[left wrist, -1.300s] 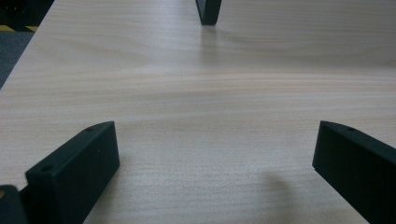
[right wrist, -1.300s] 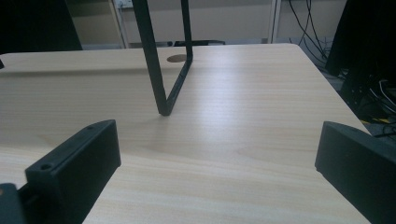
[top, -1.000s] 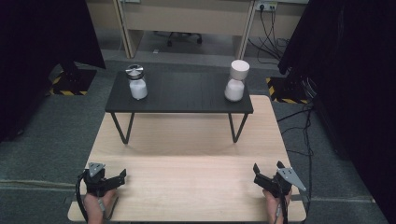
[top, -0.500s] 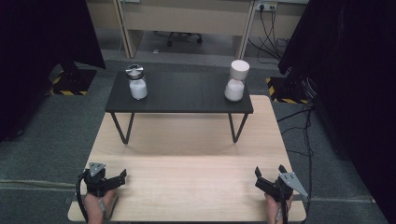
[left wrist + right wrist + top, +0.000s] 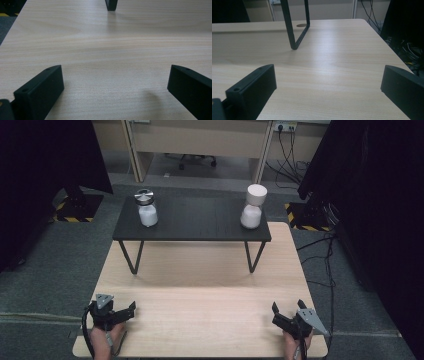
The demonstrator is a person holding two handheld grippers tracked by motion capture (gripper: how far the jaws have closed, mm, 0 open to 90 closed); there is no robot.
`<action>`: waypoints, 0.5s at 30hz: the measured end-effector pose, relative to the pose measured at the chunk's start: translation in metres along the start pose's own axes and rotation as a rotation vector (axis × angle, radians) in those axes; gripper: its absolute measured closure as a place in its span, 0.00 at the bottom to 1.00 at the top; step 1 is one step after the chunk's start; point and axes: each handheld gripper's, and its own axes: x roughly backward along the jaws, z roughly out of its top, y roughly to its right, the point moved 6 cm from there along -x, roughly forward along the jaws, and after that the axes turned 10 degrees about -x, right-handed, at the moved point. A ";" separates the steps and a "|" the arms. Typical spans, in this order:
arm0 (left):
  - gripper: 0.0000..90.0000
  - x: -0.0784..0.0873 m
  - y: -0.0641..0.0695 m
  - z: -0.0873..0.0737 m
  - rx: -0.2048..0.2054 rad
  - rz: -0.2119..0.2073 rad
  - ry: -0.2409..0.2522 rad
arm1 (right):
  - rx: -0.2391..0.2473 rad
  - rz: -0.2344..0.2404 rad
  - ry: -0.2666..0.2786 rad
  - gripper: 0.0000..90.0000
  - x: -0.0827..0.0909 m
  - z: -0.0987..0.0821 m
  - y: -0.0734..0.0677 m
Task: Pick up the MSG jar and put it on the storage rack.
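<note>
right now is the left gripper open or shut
Open. The left gripper shows its two black jaws wide apart with bare wooden table between them, gripping nothing.

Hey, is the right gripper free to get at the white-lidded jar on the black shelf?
Probably yes. The right gripper sits open at the near edge of the wooden table, and nothing lies between it and the white-lidded jar on the raised black shelf.

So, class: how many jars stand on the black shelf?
2: one jar with a metal lid at the shelf's left end, one white-lidded jar at its right end.
</note>
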 end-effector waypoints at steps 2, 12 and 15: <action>0.00 0.000 0.000 0.000 0.001 0.000 0.000 | 0.003 0.000 -0.004 0.00 -0.001 0.000 -0.001; 0.00 0.000 0.000 0.000 0.004 -0.001 -0.002 | -0.006 0.003 0.000 0.00 0.001 -0.001 0.001; 0.00 0.000 0.000 0.000 0.004 -0.001 -0.001 | -0.003 0.002 -0.001 0.00 0.001 -0.001 0.000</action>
